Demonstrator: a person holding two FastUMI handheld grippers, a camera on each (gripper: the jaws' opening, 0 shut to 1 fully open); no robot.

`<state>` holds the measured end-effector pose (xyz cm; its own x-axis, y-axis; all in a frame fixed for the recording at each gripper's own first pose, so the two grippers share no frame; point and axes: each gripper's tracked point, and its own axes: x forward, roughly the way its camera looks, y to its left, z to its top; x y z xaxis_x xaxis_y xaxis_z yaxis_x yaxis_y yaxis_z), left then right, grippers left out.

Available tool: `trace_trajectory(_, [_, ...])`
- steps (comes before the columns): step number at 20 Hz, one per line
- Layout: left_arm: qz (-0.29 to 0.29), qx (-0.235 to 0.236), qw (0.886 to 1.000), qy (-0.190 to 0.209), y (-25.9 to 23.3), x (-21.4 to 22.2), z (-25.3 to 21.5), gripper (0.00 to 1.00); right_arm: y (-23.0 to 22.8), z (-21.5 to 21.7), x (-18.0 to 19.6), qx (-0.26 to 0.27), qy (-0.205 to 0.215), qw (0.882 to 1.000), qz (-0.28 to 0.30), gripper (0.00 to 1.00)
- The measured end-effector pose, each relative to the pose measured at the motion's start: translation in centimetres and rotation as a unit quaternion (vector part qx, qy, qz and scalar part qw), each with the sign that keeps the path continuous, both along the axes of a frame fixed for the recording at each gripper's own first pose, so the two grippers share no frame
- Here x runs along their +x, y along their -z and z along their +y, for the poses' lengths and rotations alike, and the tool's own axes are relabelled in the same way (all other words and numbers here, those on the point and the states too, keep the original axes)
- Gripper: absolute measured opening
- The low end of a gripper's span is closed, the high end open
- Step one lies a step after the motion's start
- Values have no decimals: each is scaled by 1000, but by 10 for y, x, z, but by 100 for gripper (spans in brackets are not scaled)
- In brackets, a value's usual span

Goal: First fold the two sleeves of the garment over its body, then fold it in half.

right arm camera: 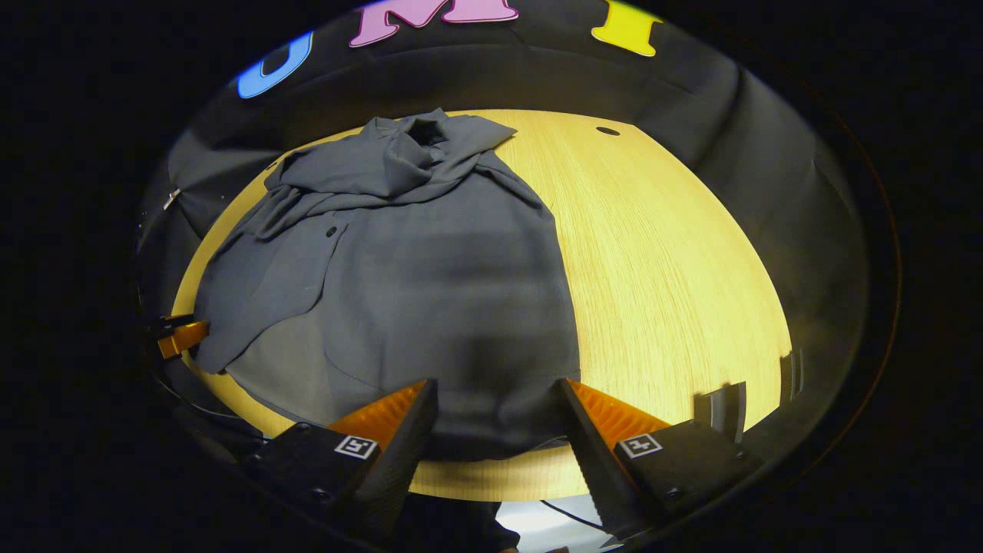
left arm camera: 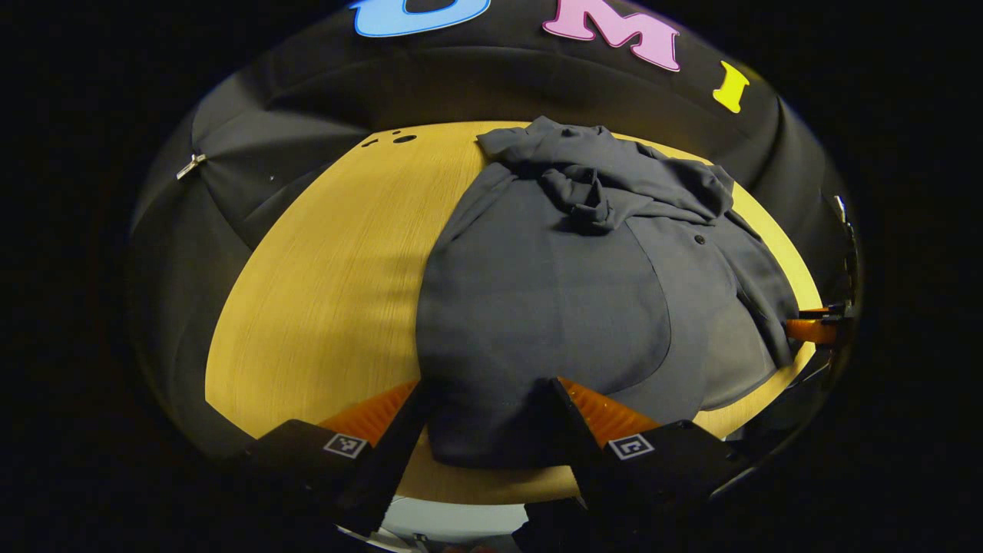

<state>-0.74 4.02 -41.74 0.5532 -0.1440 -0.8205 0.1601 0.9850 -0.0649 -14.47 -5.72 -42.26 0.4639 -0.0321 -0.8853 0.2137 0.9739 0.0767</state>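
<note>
The wooden table [left arm camera: 307, 292] carried the whole scene, and the grey garment [left arm camera: 537, 307] lay flat on it, its lower hem near the front edge and its collar toward the cloth wall. I judged that the sleeve stage was finished: both sleeves [left arm camera: 607, 180] were gathered over the upper body in a bunched heap. The fold in half was not yet done, because the body was spread at full length.

The left gripper [left arm camera: 488, 418] stood over one corner of the hem with its fingers spread apart, holding nothing. The right gripper [right arm camera: 495, 418] stood the same way over the other corner, also released.

The heap of sleeves was hard to read; I could not tell which sleeve lay on top. Whether any fingertip touched the cloth, I could not tell.
</note>
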Motion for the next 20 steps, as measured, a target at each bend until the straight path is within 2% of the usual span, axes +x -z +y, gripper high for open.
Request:
trace_trajectory(3, [-8, -2, 1000, -21, 1, 2, 1, 99, 2, 2, 0, -1, -1, 1000, -6, 99])
trace_trajectory(4, [-8, -7, 1000, -2, 1, 4, -9, 97, 2, 3, 2, 1, -5, 1000, -5, 99])
trace_trajectory(5, [-8, -19, 999, 28, 1, 6, -19, 89, 2, 8, 8, 7, -22, 1000, -5, 97])
trace_trajectory(6, [-14, -29, 998, 52, 0, 7, -32, 66, 0, 12, 13, 9, -36, 999, -9, 69])
trace_trajectory(8, [-10, -30, 997, 71, 1, 21, -42, 19, 5, 19, 17, -2, -51, 999, -9, 14])
trace_trajectory(9, [-1, -32, 997, 69, 2, 23, -42, 15, 5, 19, 19, -8, -57, 998, -5, 13])
trace_trajectory(10, [12, -36, 997, 62, 1, 24, -42, 11, 5, 19, 20, -9, -60, 998, -5, 6])
trace_trajectory(12, [22, -48, 997, 57, -2, 23, -42, 7, 4, 22, 18, 12, -58, 998, 1, 6])
trace_trajectory(14, [32, -61, 996, 60, -3, 16, -40, 6, -1, 27, 11, 38, -53, 998, 5, 5])
trace_trajectory(20, [69, -66, 994, 58, -7, -30, -21, 6, -19, 37, -23, 60, -55, 997, 6, 5])
